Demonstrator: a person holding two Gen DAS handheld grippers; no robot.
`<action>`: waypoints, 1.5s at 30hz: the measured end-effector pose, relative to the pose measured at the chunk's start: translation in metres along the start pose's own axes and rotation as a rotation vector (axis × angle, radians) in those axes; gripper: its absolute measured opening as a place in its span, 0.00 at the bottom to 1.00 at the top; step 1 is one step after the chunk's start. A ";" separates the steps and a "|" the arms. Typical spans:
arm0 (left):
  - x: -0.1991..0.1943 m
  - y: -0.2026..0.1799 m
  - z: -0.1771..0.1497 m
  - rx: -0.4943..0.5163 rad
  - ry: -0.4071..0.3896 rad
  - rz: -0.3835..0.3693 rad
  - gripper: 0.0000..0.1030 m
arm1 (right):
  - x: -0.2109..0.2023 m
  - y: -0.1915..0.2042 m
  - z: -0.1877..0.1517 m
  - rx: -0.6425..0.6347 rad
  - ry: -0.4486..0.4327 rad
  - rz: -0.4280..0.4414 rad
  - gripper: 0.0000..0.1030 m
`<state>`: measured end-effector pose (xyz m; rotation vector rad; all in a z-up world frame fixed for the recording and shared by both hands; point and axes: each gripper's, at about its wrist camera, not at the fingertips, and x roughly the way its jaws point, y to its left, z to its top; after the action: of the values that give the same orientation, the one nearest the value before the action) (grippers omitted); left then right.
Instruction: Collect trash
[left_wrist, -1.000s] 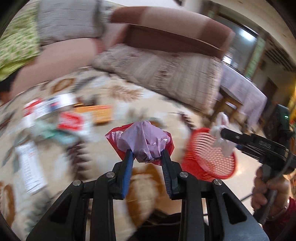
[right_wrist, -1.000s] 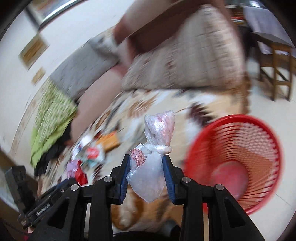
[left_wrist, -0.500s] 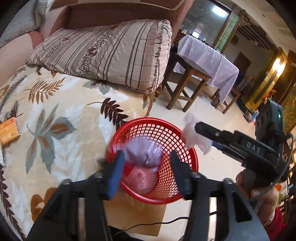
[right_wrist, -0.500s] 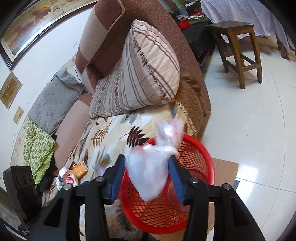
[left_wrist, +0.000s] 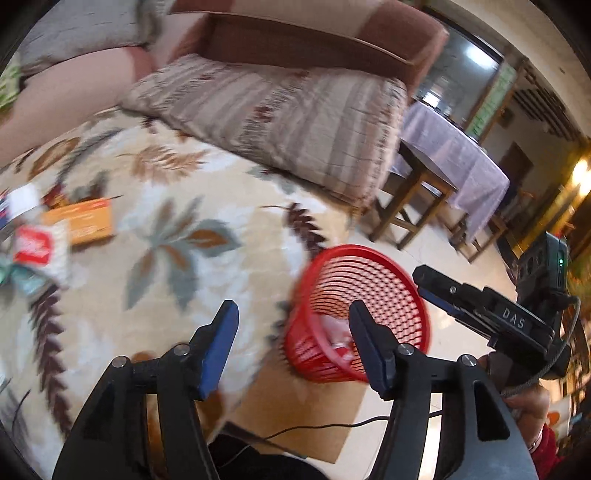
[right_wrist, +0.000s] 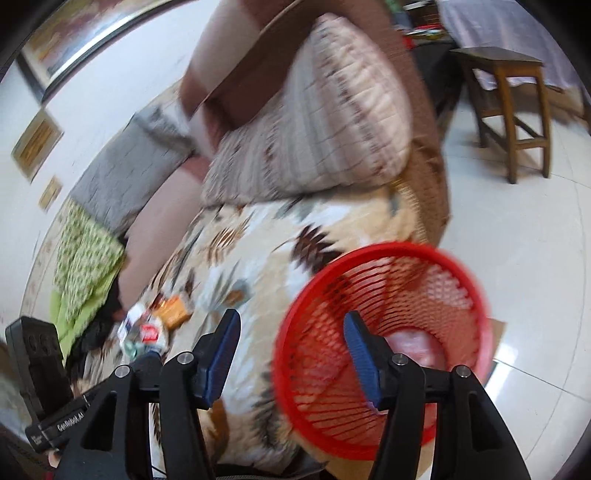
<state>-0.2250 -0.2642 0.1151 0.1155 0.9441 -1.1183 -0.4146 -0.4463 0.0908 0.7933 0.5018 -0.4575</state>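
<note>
Across the far side, your sofa (left_wrist: 303, 51) carries a striped cushion (left_wrist: 288, 110), and a leaf-print blanket (left_wrist: 177, 236) spreads over the seat toward you. Right of the blanket's edge, the red basket (left_wrist: 384, 284) stands on the tiled floor (right_wrist: 524, 258), with pale bags (left_wrist: 334, 332) lying in its bottom. Far left on the blanket, a litter pile (left_wrist: 33, 240) lies beside an orange box (left_wrist: 86, 221). Your left gripper (left_wrist: 291, 314) is spread wide and empty; your right gripper (right_wrist: 291, 328) likewise gapes, holding nothing, near the basket's rim.
</note>
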 end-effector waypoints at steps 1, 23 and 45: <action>-0.008 0.014 -0.003 -0.025 -0.009 0.020 0.59 | 0.008 0.010 -0.003 -0.017 0.018 0.015 0.61; -0.121 0.287 -0.075 -0.610 -0.042 0.480 0.73 | 0.083 0.123 -0.050 -0.245 0.175 0.084 0.67; -0.095 0.292 -0.085 -0.490 -0.132 0.638 0.48 | 0.182 0.218 -0.050 -0.379 0.313 0.251 0.67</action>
<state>-0.0503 -0.0142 0.0220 -0.0575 0.9439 -0.2895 -0.1612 -0.3094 0.0760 0.5510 0.7430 0.0008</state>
